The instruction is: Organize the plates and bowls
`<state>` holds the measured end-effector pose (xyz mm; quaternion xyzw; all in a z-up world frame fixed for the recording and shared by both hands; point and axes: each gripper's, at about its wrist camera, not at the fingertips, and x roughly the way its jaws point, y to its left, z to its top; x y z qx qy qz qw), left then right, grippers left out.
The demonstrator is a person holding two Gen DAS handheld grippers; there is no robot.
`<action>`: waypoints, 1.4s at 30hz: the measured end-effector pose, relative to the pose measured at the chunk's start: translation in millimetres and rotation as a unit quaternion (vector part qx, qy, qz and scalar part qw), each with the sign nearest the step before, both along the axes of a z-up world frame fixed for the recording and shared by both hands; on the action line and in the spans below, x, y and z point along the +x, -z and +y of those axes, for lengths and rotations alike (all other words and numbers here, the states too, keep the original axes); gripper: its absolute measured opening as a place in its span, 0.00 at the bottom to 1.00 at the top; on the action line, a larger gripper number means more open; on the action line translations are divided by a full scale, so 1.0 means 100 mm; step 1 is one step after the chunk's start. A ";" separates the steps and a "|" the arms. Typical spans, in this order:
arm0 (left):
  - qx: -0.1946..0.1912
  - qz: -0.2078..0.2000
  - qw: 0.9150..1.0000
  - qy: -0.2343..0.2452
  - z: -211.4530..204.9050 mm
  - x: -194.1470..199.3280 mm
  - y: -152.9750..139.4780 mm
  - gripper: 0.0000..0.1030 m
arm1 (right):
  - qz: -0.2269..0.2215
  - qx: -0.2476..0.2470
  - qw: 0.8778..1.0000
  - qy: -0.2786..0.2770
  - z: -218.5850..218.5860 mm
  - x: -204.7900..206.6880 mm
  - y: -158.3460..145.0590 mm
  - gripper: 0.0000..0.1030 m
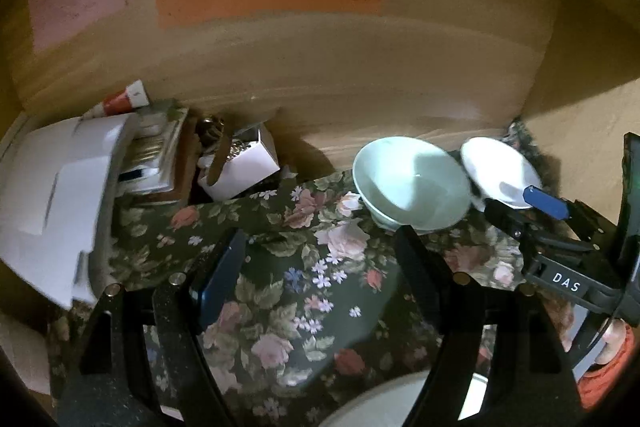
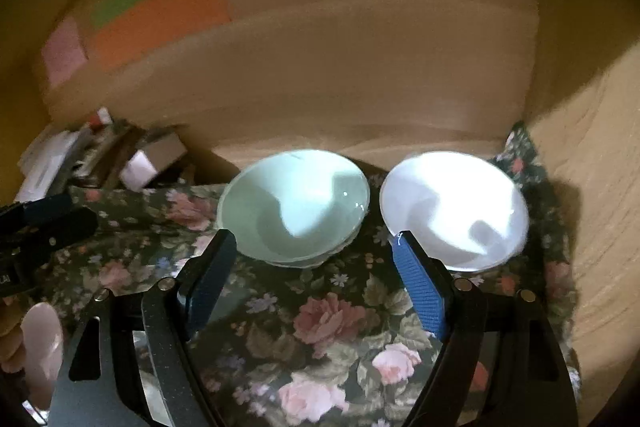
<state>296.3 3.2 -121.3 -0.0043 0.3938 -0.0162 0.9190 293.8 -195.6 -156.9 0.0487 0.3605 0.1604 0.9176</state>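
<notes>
green bowl (image 2: 296, 207) and white bowl (image 2: 456, 211) sit empty, side by side.

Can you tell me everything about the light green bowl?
The light green bowl is round, smooth and shiny, like glazed ceramic, with wide sloping sides and a small foot underneath. It is empty and stands upright on the flowery tablecloth, near the wooden wall. A white bowl sits close beside it; whether they touch is unclear. Bright light and shadows fall inside it. No gripper touches it.
</notes>
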 end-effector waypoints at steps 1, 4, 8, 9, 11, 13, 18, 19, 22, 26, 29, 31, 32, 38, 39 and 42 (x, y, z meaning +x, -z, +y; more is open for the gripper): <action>0.001 0.005 1.000 -0.002 0.00 0.05 0.04 0.74 | 0.008 0.001 1.000 -0.001 0.00 0.06 0.06 0.66; -0.005 0.030 1.000 -0.009 0.02 0.25 0.16 0.74 | 0.041 0.005 0.999 -0.006 0.02 0.23 0.21 0.48; -0.003 0.050 0.999 -0.015 0.02 0.45 0.28 0.74 | 0.075 0.017 0.997 -0.012 0.04 0.37 0.38 0.38; 0.003 0.055 0.998 -0.016 0.02 0.49 0.32 0.74 | 0.080 0.019 0.997 -0.013 0.04 0.39 0.40 0.38; 0.010 0.062 0.998 -0.014 0.01 0.55 0.36 0.74 | 0.090 0.028 0.995 -0.019 0.05 0.42 0.45 0.38; 0.018 0.065 0.998 -0.014 0.00 0.60 0.39 0.74 | 0.091 0.029 0.995 -0.018 0.06 0.44 0.47 0.38; 0.028 0.075 0.997 -0.007 -0.05 0.70 0.46 0.74 | 0.094 0.023 0.995 -0.013 0.08 0.52 0.53 0.39; 0.030 0.076 0.997 -0.004 -0.06 0.71 0.48 0.74 | 0.098 0.025 0.995 -0.014 0.08 0.53 0.55 0.39; 0.033 0.077 0.997 0.003 -0.10 0.73 0.50 0.74 | 0.118 0.037 0.992 -0.019 0.08 0.60 0.61 0.38; 0.030 0.078 0.996 0.009 -0.14 0.72 0.53 0.74 | 0.126 0.027 0.991 -0.024 0.12 0.65 0.66 0.33; 0.032 0.077 0.996 0.009 -0.14 0.71 0.53 0.74 | 0.122 0.014 0.992 -0.034 0.15 0.63 0.65 0.32; 0.030 0.078 0.996 0.007 -0.13 0.71 0.54 0.74 | 0.124 0.011 0.991 -0.040 0.16 0.62 0.65 0.29; 0.030 0.080 0.996 0.005 -0.11 0.69 0.54 0.74 | 0.125 0.010 0.991 -0.042 0.15 0.62 0.64 0.26; 0.029 0.093 0.995 0.004 -0.11 0.69 0.61 0.74 | 0.134 0.012 0.989 -0.069 0.09 0.56 0.60 0.25; 0.029 0.092 0.995 0.003 -0.11 0.69 0.61 0.74 | 0.135 0.012 0.988 -0.073 0.10 0.55 0.60 0.24; 0.028 0.089 0.996 0.002 -0.09 0.69 0.62 0.74 | 0.131 0.005 0.987 -0.089 0.19 0.56 0.59 0.22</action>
